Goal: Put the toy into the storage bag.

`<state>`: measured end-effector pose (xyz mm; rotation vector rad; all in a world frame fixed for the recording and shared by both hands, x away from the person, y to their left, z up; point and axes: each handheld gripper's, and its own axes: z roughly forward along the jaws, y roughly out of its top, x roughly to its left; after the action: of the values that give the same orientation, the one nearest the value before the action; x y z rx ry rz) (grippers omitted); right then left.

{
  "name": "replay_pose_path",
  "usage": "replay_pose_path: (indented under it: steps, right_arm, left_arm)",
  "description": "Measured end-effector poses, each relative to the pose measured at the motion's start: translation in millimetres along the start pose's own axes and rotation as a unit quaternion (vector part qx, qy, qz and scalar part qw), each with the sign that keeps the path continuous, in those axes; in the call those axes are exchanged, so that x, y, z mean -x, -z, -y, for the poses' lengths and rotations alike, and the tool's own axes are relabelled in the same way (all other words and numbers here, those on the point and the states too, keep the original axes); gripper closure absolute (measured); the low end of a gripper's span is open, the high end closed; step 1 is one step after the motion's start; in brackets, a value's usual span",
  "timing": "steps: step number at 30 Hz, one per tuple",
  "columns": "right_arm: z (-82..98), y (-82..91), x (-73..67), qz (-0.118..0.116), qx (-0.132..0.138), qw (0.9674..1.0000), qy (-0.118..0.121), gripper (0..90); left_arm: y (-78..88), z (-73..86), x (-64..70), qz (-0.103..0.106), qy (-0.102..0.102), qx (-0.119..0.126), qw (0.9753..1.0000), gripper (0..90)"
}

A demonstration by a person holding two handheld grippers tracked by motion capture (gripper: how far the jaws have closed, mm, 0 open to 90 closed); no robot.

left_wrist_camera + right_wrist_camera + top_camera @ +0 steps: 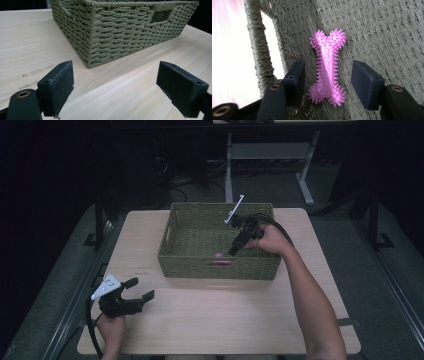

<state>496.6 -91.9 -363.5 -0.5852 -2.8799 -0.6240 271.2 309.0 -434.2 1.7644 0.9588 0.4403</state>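
A pink spiky bone-shaped toy (327,67) lies on the woven floor of a green wicker basket (190,267), close to its near wall and handle slot. From above the toy (218,255) shows as a small pink spot. My right gripper (328,82) reaches down into the basket with its jaws on either side of the toy, a gap showing at each side, so it is open. In the high view the right gripper (234,251) slants down from the basket's right side. My left gripper (141,289) rests open at the table's front left, nothing between its jaws.
The basket (120,32) stands at the far middle of the light wooden table (225,320), and the left gripper (115,92) faces its near left corner. The basket's handle opening (268,45) is just left of the toy. Dark floor and a desk frame (270,155) lie beyond.
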Motion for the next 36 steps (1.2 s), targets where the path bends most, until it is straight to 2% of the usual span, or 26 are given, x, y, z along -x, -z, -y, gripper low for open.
replay_pose_path:
  steps: [19,36]
  right_arm:
    - [13.9,23.7,-6.5,0.018,0.032,0.9992,-0.014,38.2]
    - [28.3,46.6,-18.7,0.032,0.054,0.9979,-0.015,36.4]
  left_arm:
    - [-1.3,0.1,1.7,0.002,-0.001,-0.001,1.0,13.9]
    - [-1.2,0.1,1.9,0.002,-0.002,-0.002,1.0,13.9]
